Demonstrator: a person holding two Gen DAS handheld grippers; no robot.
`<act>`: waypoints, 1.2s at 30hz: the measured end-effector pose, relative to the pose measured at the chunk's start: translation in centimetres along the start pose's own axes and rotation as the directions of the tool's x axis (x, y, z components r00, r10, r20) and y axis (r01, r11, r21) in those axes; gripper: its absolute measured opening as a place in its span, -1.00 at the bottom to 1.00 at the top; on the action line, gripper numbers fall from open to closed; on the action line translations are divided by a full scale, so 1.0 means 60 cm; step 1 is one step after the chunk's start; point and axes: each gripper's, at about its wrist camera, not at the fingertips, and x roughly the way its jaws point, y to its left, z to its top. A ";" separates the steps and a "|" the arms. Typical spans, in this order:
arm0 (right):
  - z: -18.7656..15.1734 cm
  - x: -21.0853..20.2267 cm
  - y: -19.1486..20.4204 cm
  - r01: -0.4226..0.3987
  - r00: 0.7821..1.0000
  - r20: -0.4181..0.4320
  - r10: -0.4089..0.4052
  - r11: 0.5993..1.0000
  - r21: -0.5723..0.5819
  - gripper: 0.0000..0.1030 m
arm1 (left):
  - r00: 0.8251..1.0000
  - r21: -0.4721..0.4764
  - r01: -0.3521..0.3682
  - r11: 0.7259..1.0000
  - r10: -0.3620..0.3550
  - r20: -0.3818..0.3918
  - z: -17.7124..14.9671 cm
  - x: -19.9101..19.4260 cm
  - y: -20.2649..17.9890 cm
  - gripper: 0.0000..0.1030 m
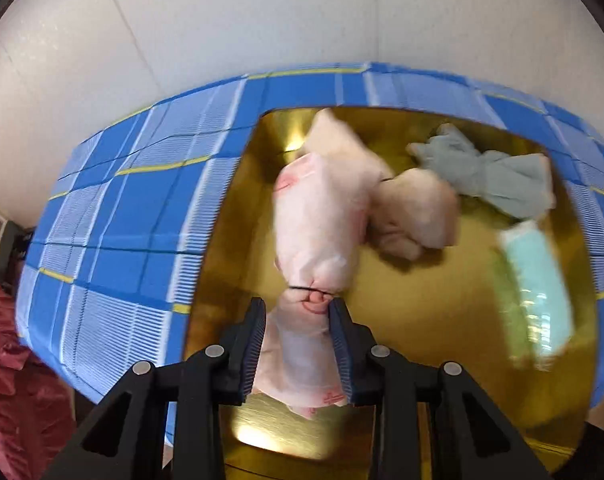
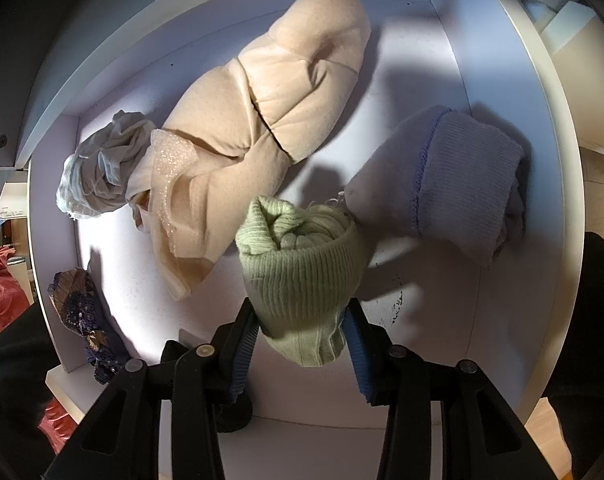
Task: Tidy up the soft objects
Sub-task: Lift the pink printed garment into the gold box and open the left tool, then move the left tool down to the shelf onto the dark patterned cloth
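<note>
Left gripper (image 1: pixel 297 320): narrowed onto the tied neck of a pale pink cloth bundle (image 1: pixel 320 220), pinched above the gold tray (image 1: pixel 422 312), toward its near edge. Right gripper (image 2: pixel 302 332): clamped on a rolled green knit (image 2: pixel 300 268), held over the white shelf (image 2: pixel 414 80) near its front edge, just beside the lavender knit roll (image 2: pixel 454 184).

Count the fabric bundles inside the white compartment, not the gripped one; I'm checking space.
4: peach bundle at centre, grey bundle to its left, lavender knit roll right, dark sequined piece at the left edge. Others may be hidden.
</note>
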 end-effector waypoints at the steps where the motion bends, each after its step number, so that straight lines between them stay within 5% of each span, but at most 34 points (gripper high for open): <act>1: 0.000 0.000 0.000 -0.001 1.000 -0.001 0.001 1.000 0.000 -0.16 | 1.000 -0.008 -0.016 1.000 0.016 -0.001 0.002 0.003 0.005 -0.38; 12: 0.001 0.004 0.003 0.008 1.000 -0.002 -0.008 1.000 -0.011 -0.15 | 0.983 0.002 0.111 0.994 -0.110 0.148 -0.026 -0.070 0.022 -0.38; 19: 0.000 0.007 0.010 0.019 1.000 -0.002 -0.019 1.000 -0.023 -0.14 | 0.920 0.027 0.307 0.951 -0.304 0.246 -0.113 -0.130 0.043 -0.38; 26: -0.001 0.007 0.010 0.019 1.000 -0.001 -0.019 1.000 -0.022 -0.13 | 0.867 0.101 0.368 0.924 -0.381 0.321 -0.227 -0.184 0.034 -0.37; 29: -0.002 0.007 0.011 0.022 1.000 -0.001 -0.022 0.999 -0.024 -0.13 | 0.875 0.105 0.385 0.917 -0.399 0.276 -0.279 -0.173 0.019 -0.32; 34: -0.002 0.007 0.011 0.023 1.000 -0.001 -0.023 0.999 -0.026 -0.13 | 0.911 -0.012 0.412 0.911 -0.411 0.018 -0.348 -0.059 -0.005 -0.32; 36: -0.002 0.007 0.011 0.022 1.000 -0.001 -0.022 0.999 -0.026 -0.13 | 0.905 -0.094 0.409 0.908 -0.416 -0.086 -0.364 -0.004 -0.005 -0.32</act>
